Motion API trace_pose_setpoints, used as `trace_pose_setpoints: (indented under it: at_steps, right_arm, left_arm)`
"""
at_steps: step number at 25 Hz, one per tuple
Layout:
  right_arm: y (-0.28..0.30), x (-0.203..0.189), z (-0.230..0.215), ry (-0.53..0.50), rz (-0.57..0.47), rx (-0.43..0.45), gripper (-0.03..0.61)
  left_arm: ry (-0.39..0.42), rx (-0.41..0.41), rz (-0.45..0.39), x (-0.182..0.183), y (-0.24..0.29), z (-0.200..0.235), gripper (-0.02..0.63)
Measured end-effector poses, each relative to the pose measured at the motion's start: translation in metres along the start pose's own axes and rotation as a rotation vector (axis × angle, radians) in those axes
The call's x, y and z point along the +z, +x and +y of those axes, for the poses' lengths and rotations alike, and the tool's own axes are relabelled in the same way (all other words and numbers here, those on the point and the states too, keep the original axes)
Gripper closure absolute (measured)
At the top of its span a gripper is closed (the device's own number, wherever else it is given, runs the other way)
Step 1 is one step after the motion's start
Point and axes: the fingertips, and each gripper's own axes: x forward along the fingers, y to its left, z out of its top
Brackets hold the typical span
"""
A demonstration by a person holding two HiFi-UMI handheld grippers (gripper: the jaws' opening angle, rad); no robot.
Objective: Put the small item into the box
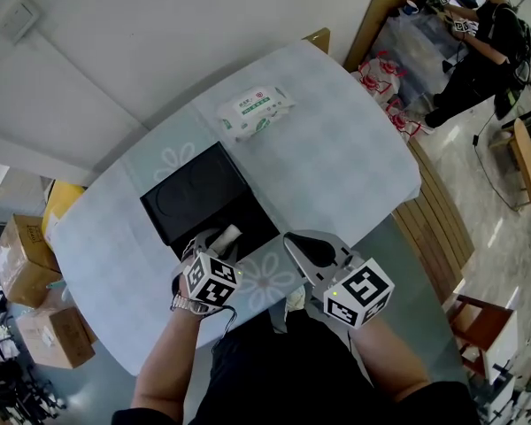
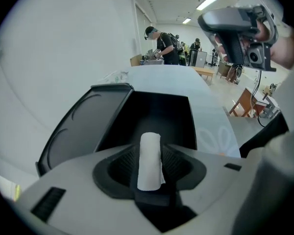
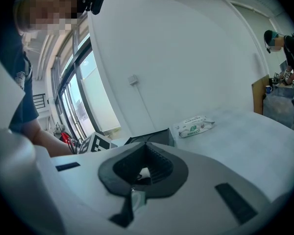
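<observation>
1. The left tool (image 1: 219,237) is clamped on the small item (image 2: 149,161). It's a little white roll, pinched between the two jaws and standing up with its top end poking out past the tips.
2. From the head view, the same roll (image 1: 228,234) sticks out of the left tool's front end, right over the near edge of the box (image 1: 264,215).
3. The box (image 2: 159,102) is black and open, and its dark cavity is straight ahead of the left tool's jaws and a bit below them. The lid (image 2: 83,126) is folded out to the left of that tool, with a round shape pressed into it.
4. The roll isn't in the box yet, it's up in the jaws.
5. The right tool (image 3: 146,146) has its jaws brought together at the tips, and I can't see anything gripped in there. It's held just to the right of the left tool (image 2: 149,150), off the side of the box, near the table (image 1: 336,166) edge.
6. Ahead of the right tool, well past the box, there's a pack of wet wipes (image 3: 194,126) lying flat on the table.
7. Far beyond both tools, another person (image 1: 478,34) is standing at a different work spot.
</observation>
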Motion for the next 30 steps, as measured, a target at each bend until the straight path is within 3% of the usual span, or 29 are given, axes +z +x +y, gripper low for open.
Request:
trace_pose_setpoints:
  at_steps: [8,14,16,21,24,30]
  right_arm:
    - [-0.025,0.01,0.013,-0.049,-0.017,0.04,0.569]
    - [-0.048,0.021,0.032,-0.116,-0.037,0.086,0.569]
    - [-0.056,0.024,0.04,-0.139,-0.045,0.104,0.569]
    - [-0.075,0.031,0.063,-0.215,-0.061,0.16,0.569]
    - [-0.086,0.034,0.077,-0.247,-0.068,0.193,0.569]
    - [-0.094,0.029,0.108,-0.276,-0.053,0.263,0.569]
  left_arm:
    - [-0.079,0.105,-0.161,0.028,-0.044,-0.006,0.454]
    - [-0.127,0.116,-0.468,0.071,-0.108,-0.028,0.53]
    - [-0.155,0.129,-0.539,0.079,-0.13,-0.036,0.575]
    - [-0.292,0.129,-0.7,0.087,-0.184,-0.057,0.6]
    - [-0.374,0.125,-0.771,0.084,-0.213,-0.072,0.603]
    - [-0.428,0.192,-0.824,0.062,-0.257,-0.093,0.604]
